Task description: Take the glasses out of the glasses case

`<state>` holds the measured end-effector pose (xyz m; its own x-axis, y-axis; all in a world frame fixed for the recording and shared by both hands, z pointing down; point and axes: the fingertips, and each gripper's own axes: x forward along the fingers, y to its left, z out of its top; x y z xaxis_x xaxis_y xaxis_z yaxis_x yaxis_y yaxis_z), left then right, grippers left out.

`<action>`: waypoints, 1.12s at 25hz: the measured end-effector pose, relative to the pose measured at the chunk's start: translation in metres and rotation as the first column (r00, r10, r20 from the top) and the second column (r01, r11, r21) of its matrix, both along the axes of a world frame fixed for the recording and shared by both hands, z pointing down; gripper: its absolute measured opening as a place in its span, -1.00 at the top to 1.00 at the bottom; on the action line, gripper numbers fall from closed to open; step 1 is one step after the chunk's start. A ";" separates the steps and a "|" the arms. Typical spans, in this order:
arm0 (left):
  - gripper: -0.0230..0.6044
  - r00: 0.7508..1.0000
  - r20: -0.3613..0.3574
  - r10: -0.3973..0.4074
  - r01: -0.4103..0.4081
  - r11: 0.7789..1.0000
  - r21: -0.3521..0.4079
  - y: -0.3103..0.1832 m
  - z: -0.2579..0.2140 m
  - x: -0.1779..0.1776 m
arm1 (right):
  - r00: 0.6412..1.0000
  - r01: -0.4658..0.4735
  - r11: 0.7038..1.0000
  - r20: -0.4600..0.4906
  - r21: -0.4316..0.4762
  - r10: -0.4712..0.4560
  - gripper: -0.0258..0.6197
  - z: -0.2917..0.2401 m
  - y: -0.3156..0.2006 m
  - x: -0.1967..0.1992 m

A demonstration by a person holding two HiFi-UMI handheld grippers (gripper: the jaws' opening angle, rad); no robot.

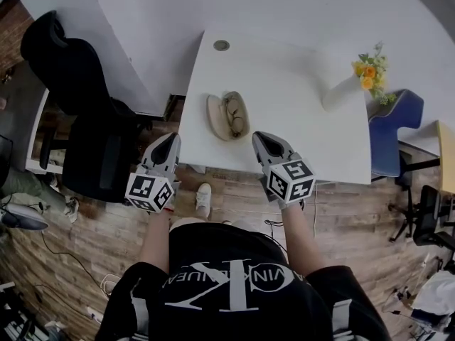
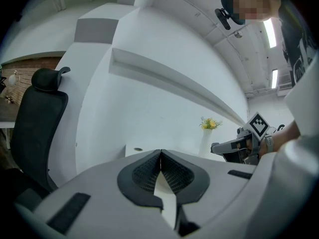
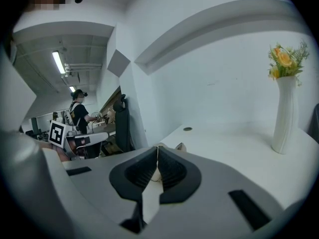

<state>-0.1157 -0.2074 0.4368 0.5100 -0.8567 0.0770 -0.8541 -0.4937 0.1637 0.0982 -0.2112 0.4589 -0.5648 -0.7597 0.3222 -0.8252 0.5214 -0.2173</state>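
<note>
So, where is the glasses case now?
In the head view, the glasses case lies open at the table's near edge, left of centre, far from the vase.

Left hand-held gripper [image 1: 169,142]: jaws closed together, nothing between them, pointing level.
Right hand-held gripper [image 1: 261,141]: jaws closed, empty, tipped slightly downward.

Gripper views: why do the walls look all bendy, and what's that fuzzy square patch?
Left gripper view: the wide lens bends the ledge and darkens the corners; the mosaic patch was laid over a face afterwards. Right gripper view: same bending, same kind of patch, a bright ceiling light. Head view: the table edges bow; soft, even light.
</note>
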 end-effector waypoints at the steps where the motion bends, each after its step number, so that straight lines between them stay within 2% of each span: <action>1: 0.88 1.000 0.001 -0.002 0.002 1.000 0.003 0.002 -0.001 0.000 | 1.000 -0.001 1.000 0.000 0.006 0.001 0.84 -0.002 0.002 0.001; 15: 0.88 1.000 0.011 -0.024 0.024 0.999 0.037 0.052 -0.016 -0.001 | 0.999 -0.027 0.995 0.019 0.093 0.026 0.84 -0.022 0.048 0.017; 28: 0.88 0.999 0.011 -0.034 0.033 0.998 0.056 0.078 -0.020 0.002 | 0.998 -0.058 0.991 0.031 0.119 0.054 0.84 -0.028 0.077 0.036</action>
